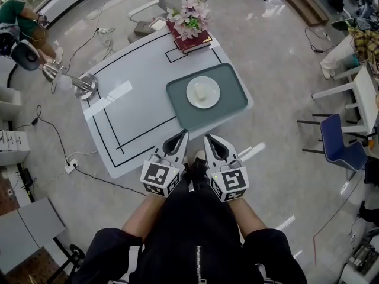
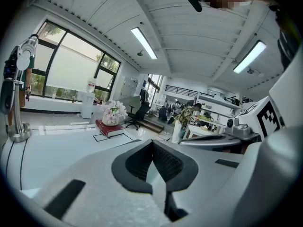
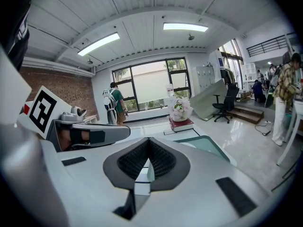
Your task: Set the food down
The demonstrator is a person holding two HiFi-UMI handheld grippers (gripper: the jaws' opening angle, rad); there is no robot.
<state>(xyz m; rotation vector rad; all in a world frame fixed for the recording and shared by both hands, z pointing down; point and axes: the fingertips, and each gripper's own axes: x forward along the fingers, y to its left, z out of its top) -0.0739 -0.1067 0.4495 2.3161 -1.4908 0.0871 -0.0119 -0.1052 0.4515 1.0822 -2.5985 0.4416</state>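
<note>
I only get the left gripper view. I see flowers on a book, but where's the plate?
Observer: In the head view, the plate sits on a green tray.
Operator: Is there food on it?
Observer: Yes, a pale piece of food lies in the middle of the plate.
Operator: Is my other gripper holding anything?
Observer: No. The right gripper is shut, with nothing between its jaws.
</note>
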